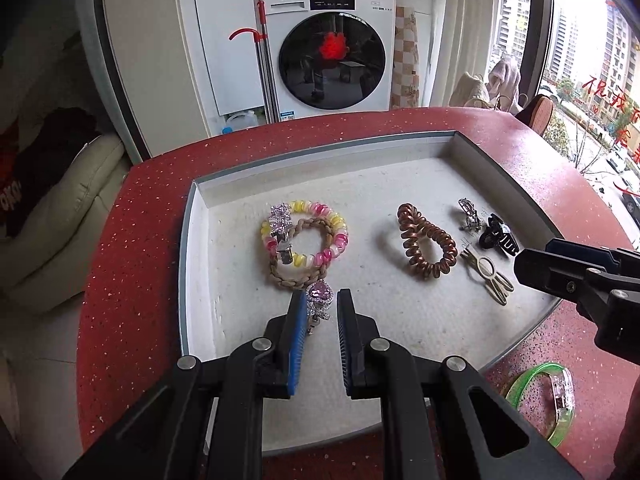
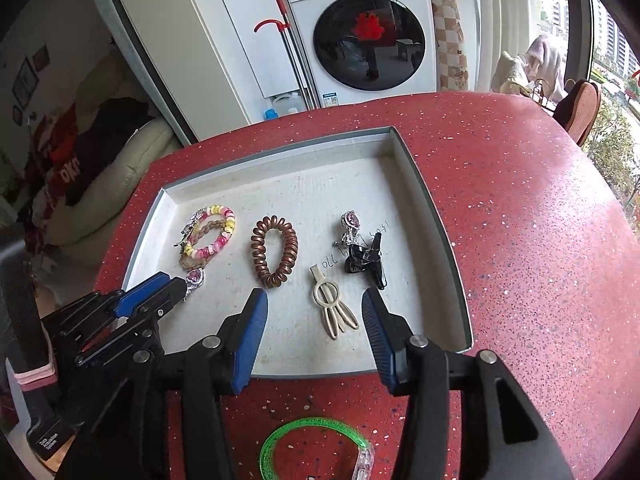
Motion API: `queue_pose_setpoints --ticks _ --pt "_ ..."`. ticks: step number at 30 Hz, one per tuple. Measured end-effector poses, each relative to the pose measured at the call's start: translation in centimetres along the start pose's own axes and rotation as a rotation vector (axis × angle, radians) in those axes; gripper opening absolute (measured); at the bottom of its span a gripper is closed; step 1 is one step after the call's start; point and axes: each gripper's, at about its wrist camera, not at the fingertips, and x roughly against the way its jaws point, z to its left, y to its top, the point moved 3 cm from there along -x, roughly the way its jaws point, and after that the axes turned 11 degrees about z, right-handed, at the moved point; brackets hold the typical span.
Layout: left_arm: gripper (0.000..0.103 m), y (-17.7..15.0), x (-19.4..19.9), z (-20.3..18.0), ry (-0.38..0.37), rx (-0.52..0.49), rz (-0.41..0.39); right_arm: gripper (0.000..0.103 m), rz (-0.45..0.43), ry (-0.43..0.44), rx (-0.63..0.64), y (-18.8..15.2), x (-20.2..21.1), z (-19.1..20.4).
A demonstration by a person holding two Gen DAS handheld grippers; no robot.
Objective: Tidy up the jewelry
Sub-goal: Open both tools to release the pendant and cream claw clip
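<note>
A white tray (image 1: 192, 264) with a grey rim sits on the red table. My left gripper (image 1: 320, 294) is shut on a pink gem clip (image 1: 319, 298) just above the tray's near left part; the same pink gem clip (image 2: 195, 279) pokes out of the left gripper (image 2: 180, 280) in the right wrist view. My right gripper (image 2: 315, 295) stands open, and a cream hair clip (image 2: 332, 308) lies flat on the tray between its fingers, untouched. The right gripper (image 1: 534, 258) reaches in from the right, close to the cream hair clip (image 1: 488, 276).
Also in the tray are a yellow-pink spiral tie (image 1: 304, 236) with a braided tie and a sparkly clip, a copper spiral tie (image 2: 275, 256), a silver gem clip (image 2: 351, 222) and a black claw clip (image 2: 366, 260). A green bangle (image 2: 312, 436) lies on the red table (image 2: 520, 240) in front of the tray.
</note>
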Motion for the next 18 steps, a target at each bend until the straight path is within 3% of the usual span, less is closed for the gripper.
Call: queue_pose_setpoints --ticks 10,11,12,14,18 --pt "0.037 0.4 2.0 -0.3 -0.004 -0.001 -0.044 0.053 -0.016 0.004 -0.016 -0.5 1.4 -0.5" --pt "0.074 0.4 2.1 -0.2 0.000 0.001 -0.047 0.053 -0.016 0.004 -0.017 -0.6 1.5 -0.5" --pt "0.103 0.3 2.4 -0.1 0.008 0.011 -0.054 0.053 -0.016 0.003 -0.017 -0.6 1.5 -0.5" --pt "0.103 0.1 3.5 0.1 0.008 0.024 -0.106 0.053 -0.017 0.002 -0.019 -0.7 1.7 -0.5" --pt "0.103 0.2 4.2 0.1 -0.003 0.025 -0.103 0.053 -0.016 0.000 -0.023 -0.8 1.9 -0.7"
